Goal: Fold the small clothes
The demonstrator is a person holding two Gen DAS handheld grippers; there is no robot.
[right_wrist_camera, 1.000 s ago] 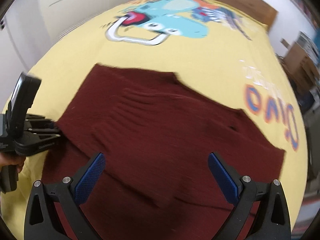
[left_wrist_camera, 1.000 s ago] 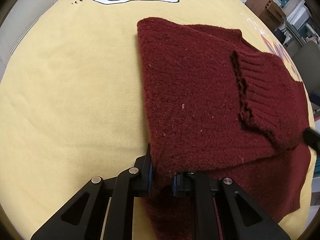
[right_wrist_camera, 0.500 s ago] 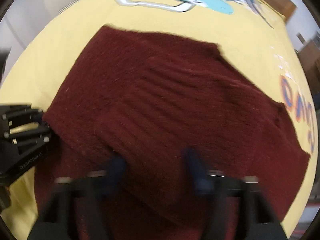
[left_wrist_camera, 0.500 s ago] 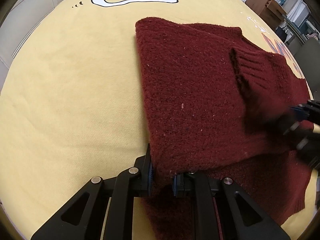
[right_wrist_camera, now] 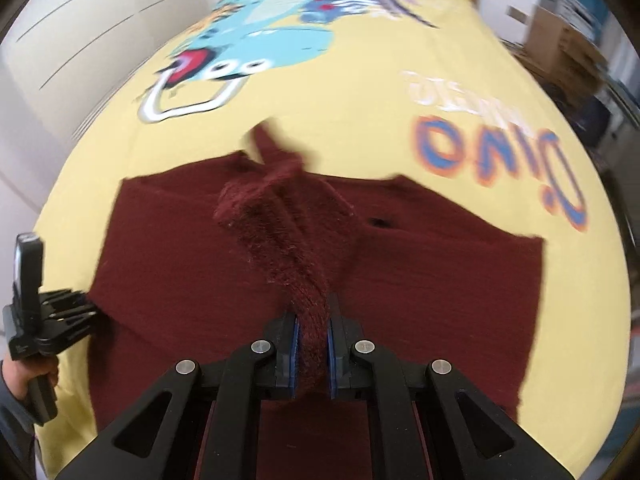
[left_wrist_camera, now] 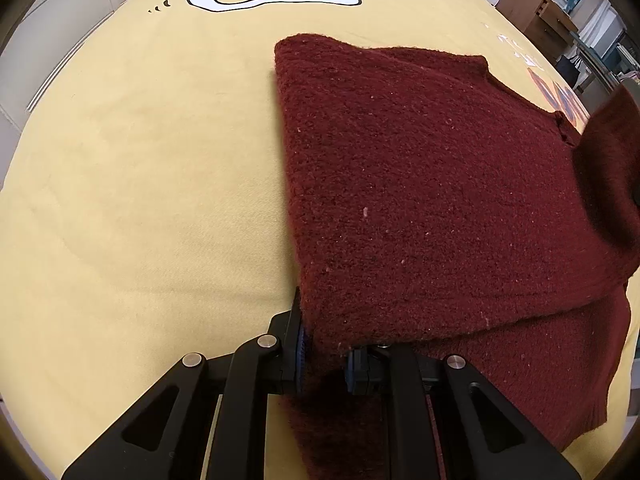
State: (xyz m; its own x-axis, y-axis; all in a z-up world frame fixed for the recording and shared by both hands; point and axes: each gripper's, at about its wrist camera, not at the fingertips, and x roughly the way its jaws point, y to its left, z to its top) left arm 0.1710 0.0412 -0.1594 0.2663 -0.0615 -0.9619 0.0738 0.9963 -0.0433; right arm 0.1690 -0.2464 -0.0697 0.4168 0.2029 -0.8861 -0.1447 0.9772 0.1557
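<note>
A dark red knitted sweater point(left_wrist_camera: 420, 184) lies on a yellow bedsheet point(left_wrist_camera: 140, 160), partly folded over itself. My left gripper point(left_wrist_camera: 324, 354) is shut on the sweater's near left edge, at the fold. In the right wrist view the sweater point(right_wrist_camera: 440, 280) spreads across the sheet, and my right gripper point(right_wrist_camera: 312, 340) is shut on its ribbed sleeve cuff point(right_wrist_camera: 280, 232), which is lifted off the body of the sweater. The left gripper point(right_wrist_camera: 60, 328) shows at that view's left edge, holding the sweater's side. The lifted sleeve point(left_wrist_camera: 612, 168) hangs at the right in the left wrist view.
The yellow bedsheet point(right_wrist_camera: 360, 100) has a blue cartoon dinosaur print point(right_wrist_camera: 260, 28) at the far end and orange-blue lettering point(right_wrist_camera: 500, 156) at the right. Wooden furniture and boxes point(left_wrist_camera: 536, 12) stand beyond the bed's right side. A white wall point(right_wrist_camera: 60, 60) runs along the left.
My right gripper came down open, shut on the ribbed sleeve cuff and lifted it off the sweater. My left gripper has kept its hold on the sweater's edge.
</note>
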